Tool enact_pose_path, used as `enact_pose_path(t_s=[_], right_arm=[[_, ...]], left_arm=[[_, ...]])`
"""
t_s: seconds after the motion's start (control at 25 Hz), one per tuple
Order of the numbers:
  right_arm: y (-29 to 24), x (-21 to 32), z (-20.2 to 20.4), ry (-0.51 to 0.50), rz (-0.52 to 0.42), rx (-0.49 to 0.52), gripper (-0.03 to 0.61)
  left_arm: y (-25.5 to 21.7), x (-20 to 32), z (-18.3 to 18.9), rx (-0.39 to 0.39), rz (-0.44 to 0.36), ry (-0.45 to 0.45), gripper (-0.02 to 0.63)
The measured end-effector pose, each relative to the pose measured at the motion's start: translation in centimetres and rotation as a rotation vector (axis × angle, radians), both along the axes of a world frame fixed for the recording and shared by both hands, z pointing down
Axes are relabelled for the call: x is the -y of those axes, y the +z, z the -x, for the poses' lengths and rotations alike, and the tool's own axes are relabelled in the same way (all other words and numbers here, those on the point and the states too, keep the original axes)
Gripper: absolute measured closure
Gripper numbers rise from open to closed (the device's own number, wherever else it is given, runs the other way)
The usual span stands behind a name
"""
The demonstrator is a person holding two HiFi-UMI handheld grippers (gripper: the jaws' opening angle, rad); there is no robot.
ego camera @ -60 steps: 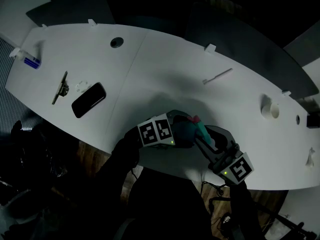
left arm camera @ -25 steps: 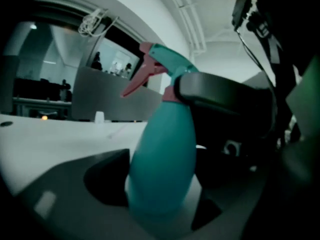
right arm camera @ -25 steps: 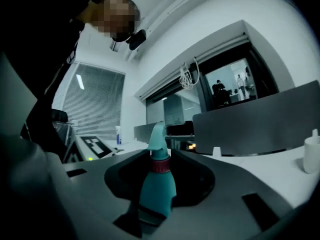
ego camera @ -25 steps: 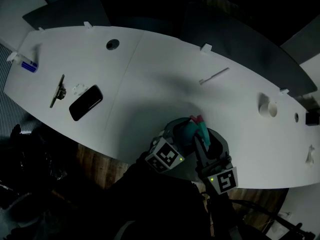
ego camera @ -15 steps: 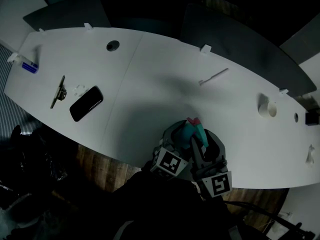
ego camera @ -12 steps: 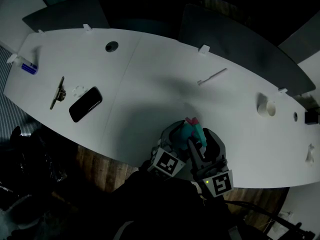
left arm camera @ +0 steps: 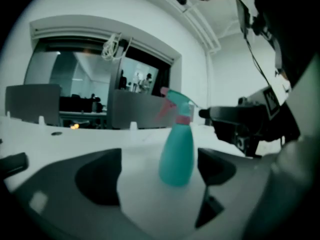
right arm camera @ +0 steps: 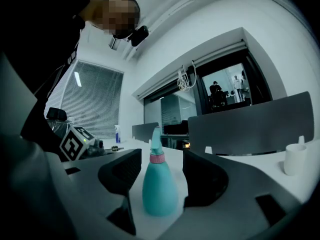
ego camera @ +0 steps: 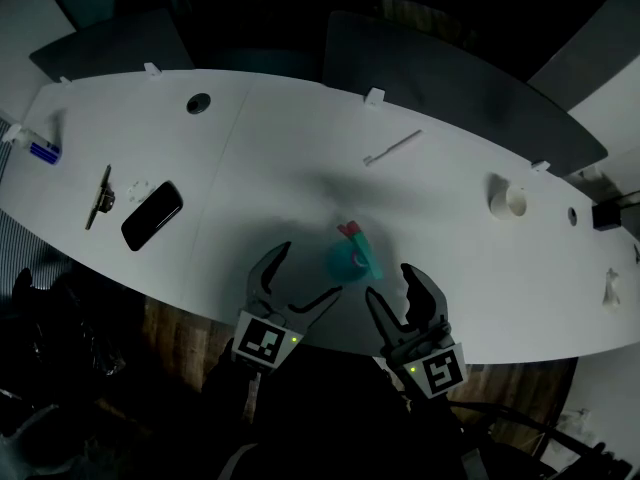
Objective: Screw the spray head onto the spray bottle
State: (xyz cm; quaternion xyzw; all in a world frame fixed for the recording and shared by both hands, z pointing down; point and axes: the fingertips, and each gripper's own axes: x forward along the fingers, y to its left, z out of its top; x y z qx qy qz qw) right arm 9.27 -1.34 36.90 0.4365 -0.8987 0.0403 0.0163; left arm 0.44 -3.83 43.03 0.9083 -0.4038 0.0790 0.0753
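So, going across the white table [ego camera: 280, 138]: a phone [ego camera: 152, 215] lies far left. My left gripper [ego camera: 305, 271] is opening wide with nothing in it. The teal spray bottle [ego camera: 349, 259] stands upright just past the tips, spray head [ego camera: 351, 233] on top. My right gripper [ego camera: 391, 284] is opening too, touching nothing.

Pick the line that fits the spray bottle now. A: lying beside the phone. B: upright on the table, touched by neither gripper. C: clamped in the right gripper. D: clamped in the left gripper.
B: the spray bottle stands upright on the table, and the left gripper and right gripper, jaws opening with nothing between them, sit clear of it.
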Motion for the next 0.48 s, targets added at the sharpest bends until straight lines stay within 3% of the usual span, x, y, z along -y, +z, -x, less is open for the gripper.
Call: enact_pose_path(t_s=[0.12,0.2,0.24,0.32,0.4,0.44,0.48], right_arm=[[0.2,-0.8,-2.9,0.049,-0.002,-0.031,0.34],[0.3,-1.0,-4.2,0.059,-0.027,-0.07,0.341],[0.3,-0.9,-4.4,0.058,-0.045,-0.095,0.341],[0.0,-1.1,-4.2,0.055,-0.07,-0.123,0.341],[-0.5,-1.8,-3.6,0.057,-0.076,-0.115,0.342],[-0.6,-2.2,-3.4,0.064,-0.074,-0.118,0.369],[-0.6,-2.6,-3.1,0.079,-0.069,-0.129,0.467]], left_arm=[[-2.3,-0.9,4.0,-0.051,0.028,-0.131,0.151],[-3.4,-1.3,5.9,-0.05,0.002,-0.213,0.201],[-3.9,-1.4,6.7,-0.037,-0.027,-0.26,0.254],[-4.6,-2.0,7.8,-0.023,-0.074,-0.353,0.426],[-5.2,-3.1,7.7,-0.038,-0.08,-0.392,0.561],[-5.5,-3.7,7.3,-0.048,-0.078,-0.383,0.609],[-5.7,-4.3,6.6,-0.05,-0.079,-0.359,0.609]])
